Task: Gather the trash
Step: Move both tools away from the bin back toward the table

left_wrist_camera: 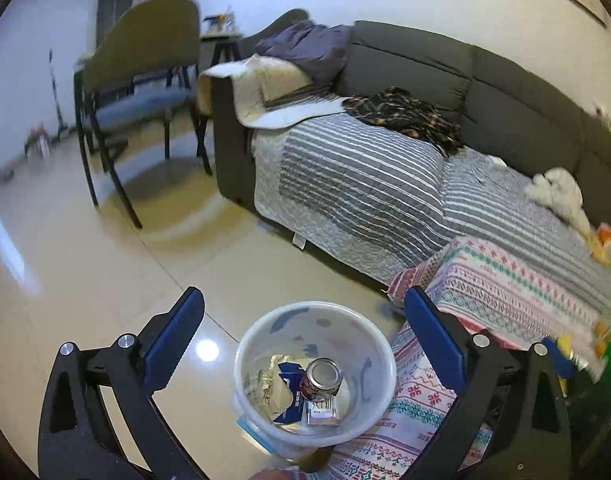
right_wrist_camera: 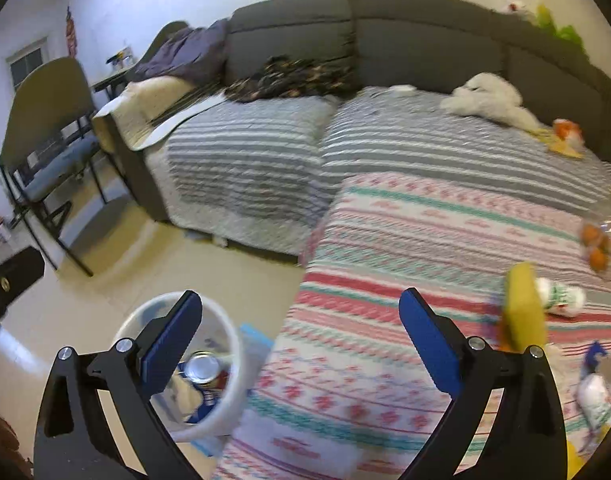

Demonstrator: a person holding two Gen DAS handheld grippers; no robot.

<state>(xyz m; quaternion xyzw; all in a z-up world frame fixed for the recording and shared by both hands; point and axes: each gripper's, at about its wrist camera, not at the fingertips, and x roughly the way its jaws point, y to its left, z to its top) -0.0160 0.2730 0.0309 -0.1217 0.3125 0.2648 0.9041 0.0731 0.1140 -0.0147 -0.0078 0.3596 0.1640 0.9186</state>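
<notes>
A: Start big. What fills the frame?

B: A grey sofa [right_wrist_camera: 425, 40] across the top of both views, striped quilt over its seat. Lower right, a patterned cloth [right_wrist_camera: 405, 260] covers the table. Chair [left_wrist_camera: 145, 72] at upper left, tiled floor [left_wrist_camera: 85, 260] below it.

A: And the bin?

B: The white bin [left_wrist_camera: 265, 332] stands on the floor at bottom centre of the left view, just beside the cloth's edge. In it lie a can [left_wrist_camera: 321, 378], a blue-and-white wrapper [left_wrist_camera: 291, 384] and crumpled foil [left_wrist_camera: 265, 376].

A: The tongs?

B: Left gripper [left_wrist_camera: 305, 340] hangs above the bin, jaws wide apart, nothing between them. Right gripper [right_wrist_camera: 301, 344] straddles the cloth's edge, jaws just as wide and empty, its left finger over the bin rim.

A: So which step?

B: A drop looks finished; both are free for the next pick.

A: What remains?

B: At the right edge of the right view: a yellow item [right_wrist_camera: 523, 308], blurred, a white-and-green wrapper [right_wrist_camera: 561, 300], a bag of oranges [right_wrist_camera: 597, 244], probably not trash. Next, I'd judge, swing right, settle on the wrapper, close, carry it back over the rim.
</notes>
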